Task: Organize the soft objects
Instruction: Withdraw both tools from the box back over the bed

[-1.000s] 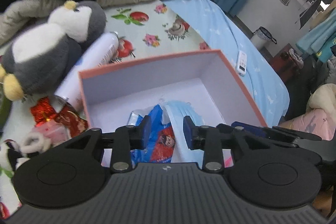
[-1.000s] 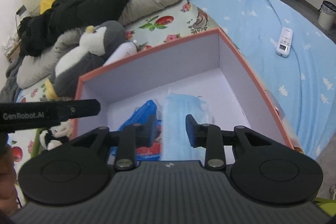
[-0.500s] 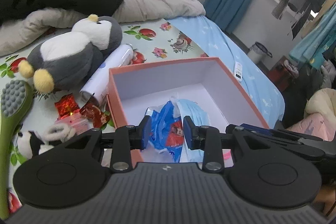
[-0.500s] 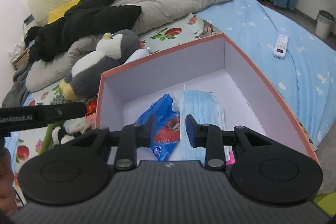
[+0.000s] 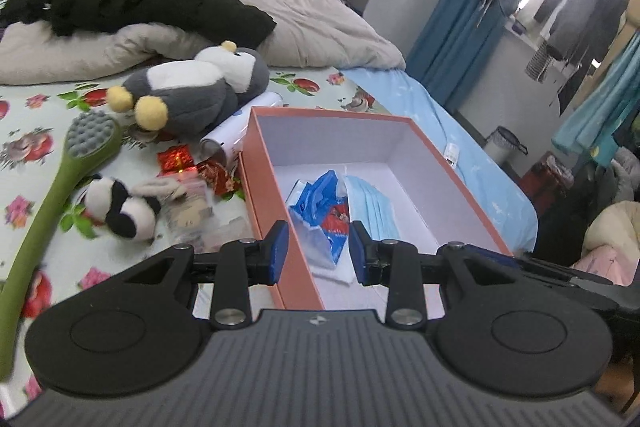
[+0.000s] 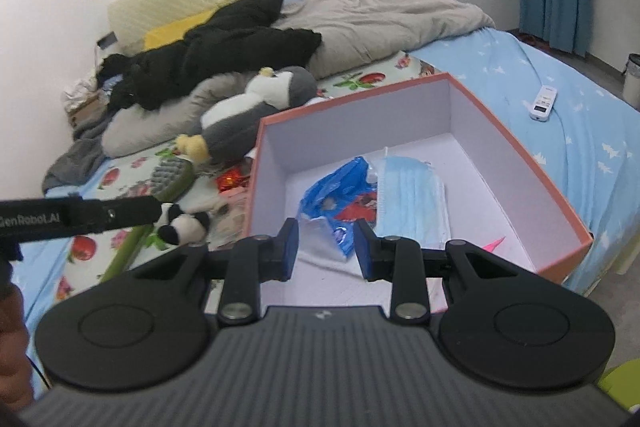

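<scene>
Penguin plush untouched; left fingers part-open, empty; right fingers alike

Left gripper: blk body, blue pads (silver screws), ribbed grey.

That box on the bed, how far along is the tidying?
Partly done. The box already holds a blue packet and face masks. Nothing is in hand: both the left gripper and right gripper are open and empty. The penguin and panda still lie outside.
</scene>
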`<state>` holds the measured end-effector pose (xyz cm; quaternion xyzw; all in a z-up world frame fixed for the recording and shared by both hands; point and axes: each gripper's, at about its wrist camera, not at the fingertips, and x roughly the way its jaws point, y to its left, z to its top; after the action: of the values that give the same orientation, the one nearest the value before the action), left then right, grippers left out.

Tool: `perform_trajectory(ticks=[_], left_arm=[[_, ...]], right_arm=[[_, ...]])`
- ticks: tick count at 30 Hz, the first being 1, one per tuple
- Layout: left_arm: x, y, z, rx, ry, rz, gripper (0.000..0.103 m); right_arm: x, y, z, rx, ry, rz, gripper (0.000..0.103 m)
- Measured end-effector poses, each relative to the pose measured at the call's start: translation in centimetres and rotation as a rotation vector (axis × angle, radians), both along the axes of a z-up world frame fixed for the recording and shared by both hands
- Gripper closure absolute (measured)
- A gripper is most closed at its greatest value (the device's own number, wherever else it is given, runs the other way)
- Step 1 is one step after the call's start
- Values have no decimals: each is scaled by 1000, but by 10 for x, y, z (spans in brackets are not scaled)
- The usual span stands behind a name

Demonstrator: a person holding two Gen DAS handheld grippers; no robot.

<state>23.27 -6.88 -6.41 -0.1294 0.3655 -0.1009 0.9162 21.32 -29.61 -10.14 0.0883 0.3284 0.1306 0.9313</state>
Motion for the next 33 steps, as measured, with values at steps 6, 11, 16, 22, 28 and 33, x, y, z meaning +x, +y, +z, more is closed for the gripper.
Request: perform_trajectory(ticks=[6,11,16,22,28,33], left_arm=[[-50,7,4,-1,-10,37,65],[-83,10,3,10,-1,59,65],[-105,15,4,14,-3,80,65],[-131,25,8,24,-13,90,65],[-146,41,10,0,-31,116,65],[-155,57,9,-14,-46,142,65]], right_arm=[[-34,1,6,24,-24,29,69],[-55,4,7,35,-15,49,69],[-70,13,6,30,-14,71,69],[-85,24,10,29,-28,80,69],[-97,41,12,28,-36,96,69],[-103,62,11,8,-43,122,69]])
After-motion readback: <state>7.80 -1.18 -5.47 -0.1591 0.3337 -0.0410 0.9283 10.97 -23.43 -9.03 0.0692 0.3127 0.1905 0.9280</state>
